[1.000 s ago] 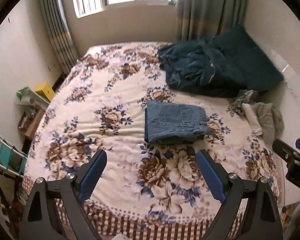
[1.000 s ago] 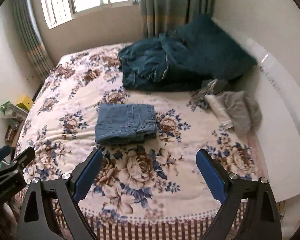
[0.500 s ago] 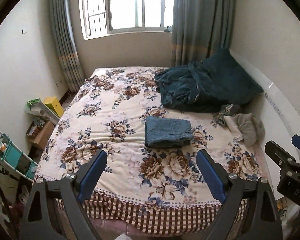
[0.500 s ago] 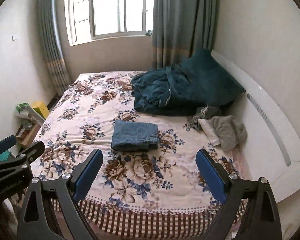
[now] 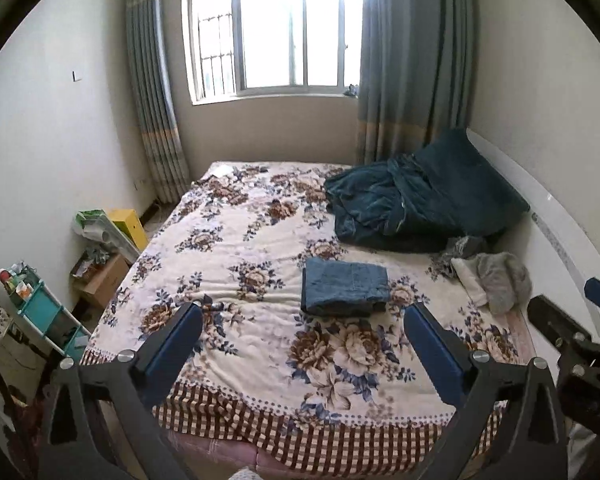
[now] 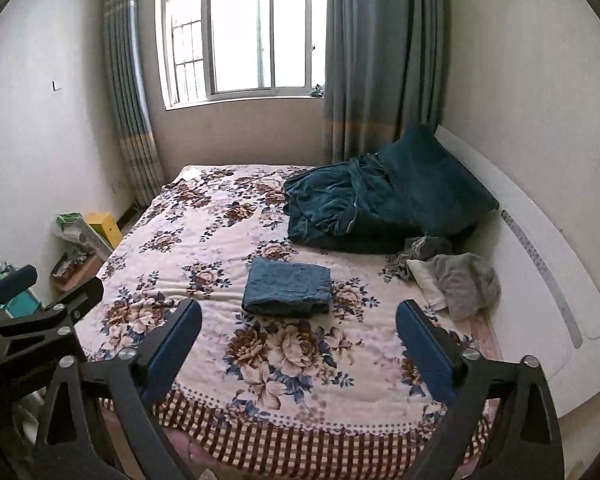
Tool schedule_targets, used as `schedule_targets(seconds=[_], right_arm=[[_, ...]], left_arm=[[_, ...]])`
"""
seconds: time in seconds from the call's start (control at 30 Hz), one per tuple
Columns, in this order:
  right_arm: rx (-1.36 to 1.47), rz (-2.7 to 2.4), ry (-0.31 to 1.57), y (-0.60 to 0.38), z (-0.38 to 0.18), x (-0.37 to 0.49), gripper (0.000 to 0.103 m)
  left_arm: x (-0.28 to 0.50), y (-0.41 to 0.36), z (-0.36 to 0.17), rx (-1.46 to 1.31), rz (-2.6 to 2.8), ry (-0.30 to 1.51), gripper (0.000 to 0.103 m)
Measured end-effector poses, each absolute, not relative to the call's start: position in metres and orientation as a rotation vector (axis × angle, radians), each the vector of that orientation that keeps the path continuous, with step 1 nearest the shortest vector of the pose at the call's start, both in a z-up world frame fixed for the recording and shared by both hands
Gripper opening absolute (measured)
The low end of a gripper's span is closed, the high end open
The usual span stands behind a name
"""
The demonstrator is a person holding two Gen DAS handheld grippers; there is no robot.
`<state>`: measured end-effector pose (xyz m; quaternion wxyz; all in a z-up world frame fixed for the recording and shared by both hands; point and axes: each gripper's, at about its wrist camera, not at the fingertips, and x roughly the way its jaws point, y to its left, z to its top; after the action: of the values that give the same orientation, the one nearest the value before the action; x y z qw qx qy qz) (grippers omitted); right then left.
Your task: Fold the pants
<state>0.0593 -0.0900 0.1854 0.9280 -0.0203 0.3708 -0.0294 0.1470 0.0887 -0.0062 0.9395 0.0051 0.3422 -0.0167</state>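
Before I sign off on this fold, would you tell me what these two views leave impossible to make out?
- Folded jeans: the underside and inner layers are hidden by the top layer in both views.
- Grey clothes by the headboard: crumpled, so what garments they are is unclear.
- Shelf clutter: too small and distorted at the left wrist view's edge.
- Right gripper: only its open fingers show in its own view.

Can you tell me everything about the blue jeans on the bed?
The blue denim pants are folded into a neat, flat rectangle of several layers, with seams and a pocket outline showing on top. They lie near the middle of the floral-patterned bedspread, touching only it. Neither open claw touches them, and the dark teal blanket lies apart behind them.
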Motion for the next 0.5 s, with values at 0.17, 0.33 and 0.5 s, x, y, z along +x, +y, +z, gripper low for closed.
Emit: schedule_targets(seconds=[0.17,0.33,0.5], right_arm=[[-0.038,-0.084,0.74,-0.102,0.174,0.074,0.101],[-0.057,-0.125,0.721,-0.114,0.157,0.098,0.102],[-0.039,-0.14,0.728,-0.126,0.134,0.127,0.102]], left_arm=[[0.156,0.087,-0.015,-0.003,-0.005,0.695,0.103],[0.174,0.083,-0.031,-0.005,0.019,0.695,0.103],[0.193,0.075,-0.048,0.019,0.044,0.709,0.103]])
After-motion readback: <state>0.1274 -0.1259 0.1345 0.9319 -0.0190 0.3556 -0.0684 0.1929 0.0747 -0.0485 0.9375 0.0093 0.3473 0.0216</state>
